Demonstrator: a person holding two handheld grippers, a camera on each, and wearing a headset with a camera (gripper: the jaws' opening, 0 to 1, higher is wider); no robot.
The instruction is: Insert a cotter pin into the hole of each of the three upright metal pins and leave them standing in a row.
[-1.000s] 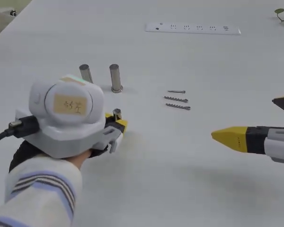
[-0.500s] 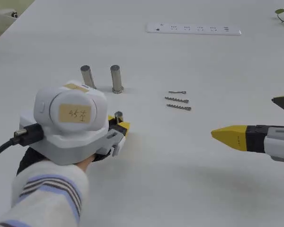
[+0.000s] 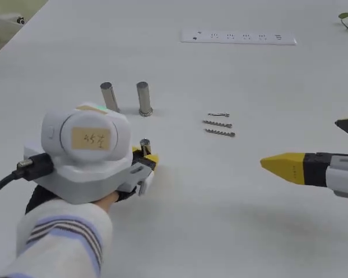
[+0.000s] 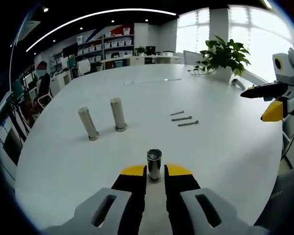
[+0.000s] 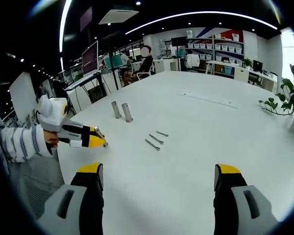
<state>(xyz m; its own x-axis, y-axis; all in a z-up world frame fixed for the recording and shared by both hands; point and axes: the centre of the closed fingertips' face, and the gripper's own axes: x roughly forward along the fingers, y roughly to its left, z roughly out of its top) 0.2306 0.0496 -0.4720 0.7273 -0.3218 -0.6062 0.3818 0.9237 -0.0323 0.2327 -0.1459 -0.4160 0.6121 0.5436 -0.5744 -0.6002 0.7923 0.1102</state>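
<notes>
**Metal pin (image 4: 154,164) clamped in the left gripper (image 4: 154,172)**

The left gripper view shows the jaws closed on the pin, which stands upright on the white table (image 4: 220,147). In the head view the gripper body covers all but the pin's top. Two other pins (image 4: 118,114) stand side by side beyond it, with three cotter pins (image 4: 184,118) lying loose to their right. The right gripper (image 5: 157,178) hovers with its jaws wide apart, well clear of them. Its own view adds a power strip (image 5: 203,99) and office shelves (image 5: 220,58), and the left gripper view a potted plant (image 4: 223,56).
</notes>
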